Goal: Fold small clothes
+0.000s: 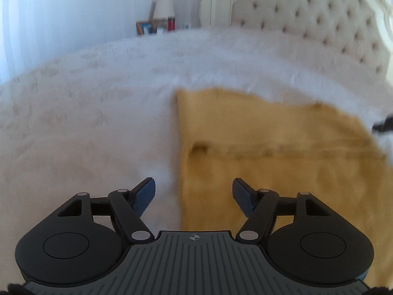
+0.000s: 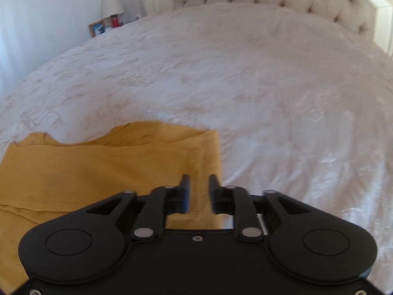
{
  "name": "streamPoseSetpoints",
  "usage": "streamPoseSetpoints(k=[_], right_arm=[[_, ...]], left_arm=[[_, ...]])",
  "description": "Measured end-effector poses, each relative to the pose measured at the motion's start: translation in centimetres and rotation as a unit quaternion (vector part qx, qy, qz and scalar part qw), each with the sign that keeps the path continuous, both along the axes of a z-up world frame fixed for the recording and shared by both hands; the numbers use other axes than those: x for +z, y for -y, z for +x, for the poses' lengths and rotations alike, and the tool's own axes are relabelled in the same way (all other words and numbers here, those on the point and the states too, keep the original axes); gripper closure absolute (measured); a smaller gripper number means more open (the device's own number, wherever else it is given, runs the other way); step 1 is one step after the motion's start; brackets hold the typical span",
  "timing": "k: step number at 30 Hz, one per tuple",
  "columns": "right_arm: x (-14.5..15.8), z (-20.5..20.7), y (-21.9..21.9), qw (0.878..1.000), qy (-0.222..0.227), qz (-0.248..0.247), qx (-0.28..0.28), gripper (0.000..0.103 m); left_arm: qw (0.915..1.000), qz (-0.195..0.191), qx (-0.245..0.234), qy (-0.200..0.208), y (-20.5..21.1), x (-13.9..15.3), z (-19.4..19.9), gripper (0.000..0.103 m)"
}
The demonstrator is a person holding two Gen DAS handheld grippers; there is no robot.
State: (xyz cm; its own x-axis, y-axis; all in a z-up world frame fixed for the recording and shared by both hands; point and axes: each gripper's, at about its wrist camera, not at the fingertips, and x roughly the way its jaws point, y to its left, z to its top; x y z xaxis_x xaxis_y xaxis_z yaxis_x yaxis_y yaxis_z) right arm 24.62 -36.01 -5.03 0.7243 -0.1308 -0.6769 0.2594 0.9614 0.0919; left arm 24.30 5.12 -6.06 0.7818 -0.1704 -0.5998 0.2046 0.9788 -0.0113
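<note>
White bedspread [image 2: 245,78] carries folded yellow garment [image 2: 98,167]; left gripper [image 1: 194,191] and right gripper [image 2: 199,194] both released, so soft fold may spring open.

Parted right tool [image 2: 199,194] over mustard garment [image 2: 98,172]

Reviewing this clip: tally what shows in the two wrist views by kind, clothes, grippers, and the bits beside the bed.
Yellow garment, lying on the white bedspread: 1
Grippers: 2, the left gripper and the right gripper, both with jaws apart
Lamp: 1
Framed picture: 1
Red item under the lamp: 1, too small to identify
Total: 6
</note>
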Motion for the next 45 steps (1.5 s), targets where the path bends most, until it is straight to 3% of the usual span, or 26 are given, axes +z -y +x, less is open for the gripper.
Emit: streamPoseSetpoints(k=[2,6,11,14,18,21,27,30,33,35,36,37,38,45], right_arm=[[0.5,-0.3,0.0,1.000,0.024,-0.006,-0.004,0.051],[0.6,0.9,-0.8,0.999,0.032,0.001,0.019,0.051],[-0.8,3.0,-3.8,0.998,0.013,-0.005,0.069,0.051],[-2.5,3.6,-4.6,0.996,-0.022,-0.027,0.085,0.051],[-3.6,1.7,-3.1,0.995,-0.019,-0.042,0.084,0.050],[-3.4,1.1,-1.8,0.997,-0.027,-0.048,0.058,0.045],[-1.2,1.3,-1.2,0.998,0.031,-0.040,0.038,0.044],[-1.7,3.4,-1.5,0.999,0.013,-0.035,0.038,0.043],[-3.1,5.0,-1.0,0.999,-0.024,-0.035,0.014,0.039],[-4.1,5.3,-0.3,0.999,-0.039,-0.028,-0.006,0.028],[-4.3,5.3,0.1,0.999,-0.040,-0.025,-0.013,0.022],[-4.5,5.2,0.4,0.999,-0.040,-0.021,-0.016,0.021],[-4.5,5.1,0.7,0.999,-0.039,-0.015,-0.017,0.021],[-1.2,-1.4,0.7,1.000,0.009,0.014,0.010,0.022]], left_arm=[[0.9997,0.007,-0.002,0.023,0.6,1.6,0.6,0.034],[0.9991,0.025,-0.015,0.031,2.8,2.8,4.4,0.034],[0.9988,0.042,-0.014,-0.023,4.4,0.0,9.1,0.034],[0.9941,0.094,-0.018,-0.052,3.7,-2.8,9.8,0.032],[0.9970,0.054,-0.006,-0.055,-0.4,-3.3,9.2,0.024],[0.9952,0.084,-0.008,-0.050,-1.5,-3.2,9.0,0.023],[0.9973,0.055,0.009,-0.047,-1.1,-1.1,9.2,0.025],[0.9986,0.043,0.011,-0.028,0.0,-0.1,9.7,0.025],[0.9974,0.057,0.015,-0.042,1.1,-0.8,11.2,0.024],[0.9950,0.073,0.016,-0.065,1.5,-2.4,12.3,0.018],[0.9951,0.073,0.019,-0.064,1.4,-3.0,12.5,0.008],[0.9953,0.073,0.026,-0.058,1.2,-3.3,12.7,0.000],[0.9953,0.070,0.030,-0.060,1.0,-3.6,12.8,0.000],[0.9967,0.019,0.014,-0.078,-1.0,-0.8,9.5,0.002]])
